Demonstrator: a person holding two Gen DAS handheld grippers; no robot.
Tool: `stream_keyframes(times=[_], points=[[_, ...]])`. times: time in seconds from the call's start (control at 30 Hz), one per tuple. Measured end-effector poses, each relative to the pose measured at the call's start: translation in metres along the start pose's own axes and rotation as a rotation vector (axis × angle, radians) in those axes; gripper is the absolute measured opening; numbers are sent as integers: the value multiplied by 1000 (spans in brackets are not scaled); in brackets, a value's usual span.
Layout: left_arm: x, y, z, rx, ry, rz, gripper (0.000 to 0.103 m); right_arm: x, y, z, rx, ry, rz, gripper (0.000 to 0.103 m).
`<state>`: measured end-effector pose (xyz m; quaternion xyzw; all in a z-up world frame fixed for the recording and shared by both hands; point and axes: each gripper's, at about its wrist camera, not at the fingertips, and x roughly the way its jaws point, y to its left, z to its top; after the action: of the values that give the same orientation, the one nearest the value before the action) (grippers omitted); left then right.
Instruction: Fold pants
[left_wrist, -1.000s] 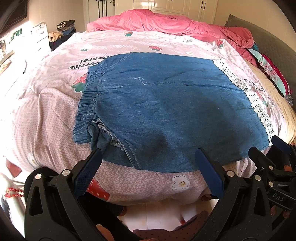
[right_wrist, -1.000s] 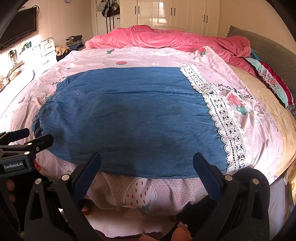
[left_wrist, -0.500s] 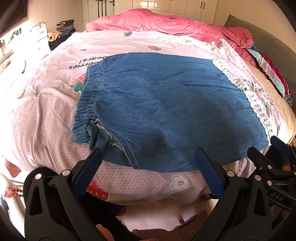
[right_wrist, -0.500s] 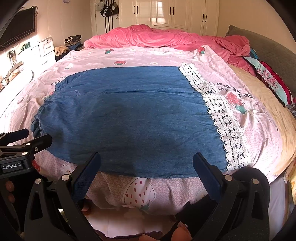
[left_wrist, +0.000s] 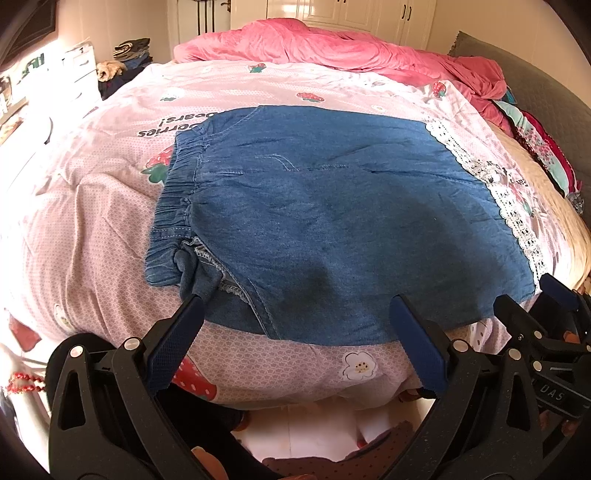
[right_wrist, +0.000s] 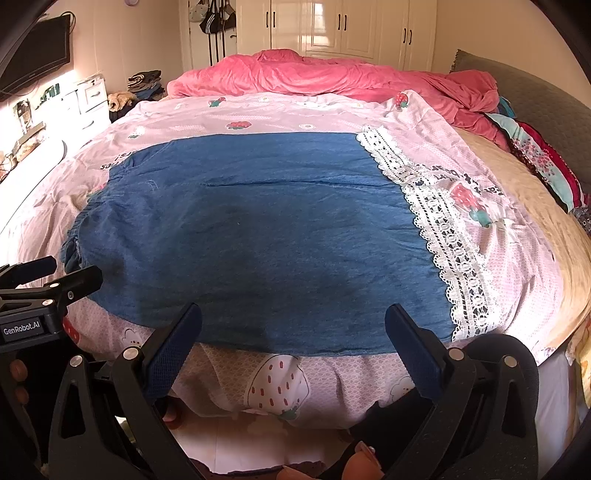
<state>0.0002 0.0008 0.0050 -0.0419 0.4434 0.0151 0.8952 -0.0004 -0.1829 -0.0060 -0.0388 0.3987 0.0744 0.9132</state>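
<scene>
Blue denim pants (left_wrist: 332, 221) lie flat across the bed, elastic waistband (left_wrist: 177, 199) to the left and white lace hem (left_wrist: 517, 206) to the right. Near the waistband's front corner the fabric is bunched into a small fold (left_wrist: 199, 273). My left gripper (left_wrist: 295, 314) is open at the pants' near edge, its left fingertip close to that bunch. The right wrist view shows the same pants (right_wrist: 258, 236) with lace trim (right_wrist: 443, 236); my right gripper (right_wrist: 293, 321) hangs open at the near edge, holding nothing.
The pink strawberry-print bedspread (left_wrist: 92, 221) covers the bed, with a rumpled pink duvet (right_wrist: 332, 74) at the far end and folded clothes (right_wrist: 539, 162) along the right. White wardrobes (right_wrist: 332, 29) stand behind. Floor shows below the bed's edge.
Both grippers have crept slightly closer to the pants' near edge; the pants lie as before.
</scene>
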Motion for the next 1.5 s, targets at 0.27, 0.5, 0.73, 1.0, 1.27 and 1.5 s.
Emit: stream_keyframes(times=[0.27,0.5,0.73,1.0,1.27,1.5], points=[[0,2,1,-2,1,1,94,1,0,1,-1,1,3,99],[4,3,4,-4,1,-3,94,5,0,7,5,5,9,99],[10,5,13,-11,-3,-12,94,11,0,15,-7,5,17,99],[20,23,25,-48,0,-6,94,27,4,35,-30,39,91,99],[24,45,45,-83,-15,17,94,45,20,68,-63,54,157,99],[32,69,66,-119,-32,29,94,62,33,96,-114,38,179,99]])
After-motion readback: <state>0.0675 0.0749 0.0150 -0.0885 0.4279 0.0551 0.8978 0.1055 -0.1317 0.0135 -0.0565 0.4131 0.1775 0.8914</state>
